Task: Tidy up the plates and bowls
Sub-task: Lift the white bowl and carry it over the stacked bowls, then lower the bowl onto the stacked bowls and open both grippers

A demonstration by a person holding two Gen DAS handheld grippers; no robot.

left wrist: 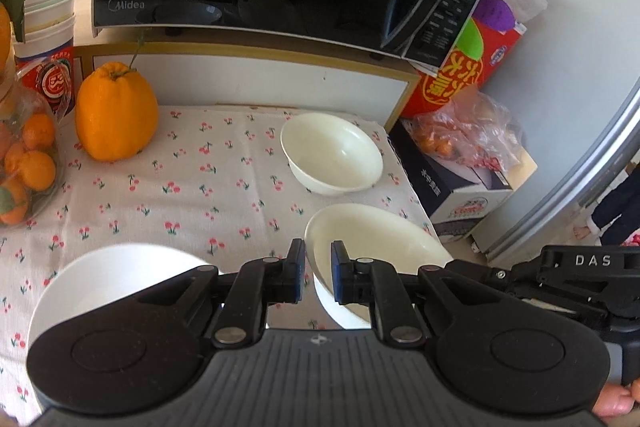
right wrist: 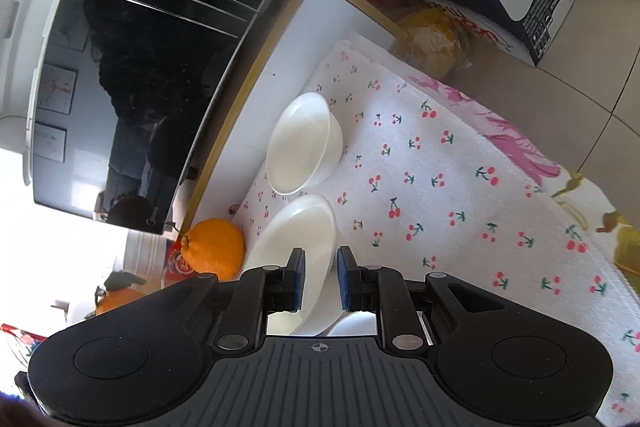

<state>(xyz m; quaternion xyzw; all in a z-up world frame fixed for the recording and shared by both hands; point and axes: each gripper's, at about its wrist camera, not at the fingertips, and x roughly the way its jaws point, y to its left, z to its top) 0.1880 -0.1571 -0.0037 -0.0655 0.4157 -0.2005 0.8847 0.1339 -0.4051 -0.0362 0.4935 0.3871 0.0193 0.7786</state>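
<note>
The left wrist view shows the left gripper (left wrist: 317, 261) open a little with the rim of a white plate (left wrist: 376, 239) between its fingers near the table's right edge, a white bowl (left wrist: 331, 153) behind it, and the right gripper (right wrist: 321, 269) open around the same plate.

The left gripper (left wrist: 317, 277) hides the near part of the plate (left wrist: 372, 235). It also covers much of the white dish (left wrist: 116, 275) on the left, so I cannot tell if that is a bowl or a plate. The bag of oranges (left wrist: 28, 163) is cut off by the edge. The right gripper (right wrist: 320, 279) hides the plate's lower rim. The microwave (right wrist: 132, 75) buttons are too small to read.
</note>
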